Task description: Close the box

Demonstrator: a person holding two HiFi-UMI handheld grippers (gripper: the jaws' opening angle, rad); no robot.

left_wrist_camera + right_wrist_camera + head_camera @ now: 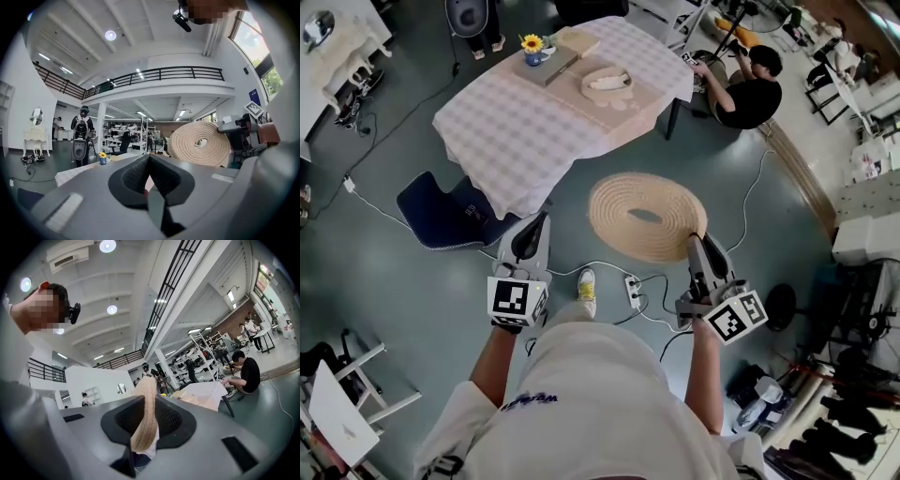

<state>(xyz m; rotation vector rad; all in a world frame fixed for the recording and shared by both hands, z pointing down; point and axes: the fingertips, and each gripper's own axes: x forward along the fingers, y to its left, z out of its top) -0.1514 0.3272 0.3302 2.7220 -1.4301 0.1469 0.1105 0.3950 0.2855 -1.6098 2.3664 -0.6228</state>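
Observation:
A round coiled-rope lid (647,217) hangs over the floor in front of me, gripped at its near right rim by my right gripper (698,240). In the right gripper view the lid's edge (145,423) runs straight between the jaws, which are shut on it. The round woven box (607,82) sits on the far table, well beyond the lid. My left gripper (533,227) is to the lid's left, shut with nothing in it (149,163). The left gripper view shows the lid (199,143) face-on beside the right gripper (234,129).
The table (525,122) has a checked cloth and also carries a yellow flower in a cup (532,47) and a flat wooden board (551,66). A blue cushion (441,211) lies by its near corner. A power strip (633,291) and cables cross the floor. A person (750,89) crouches at the table's right.

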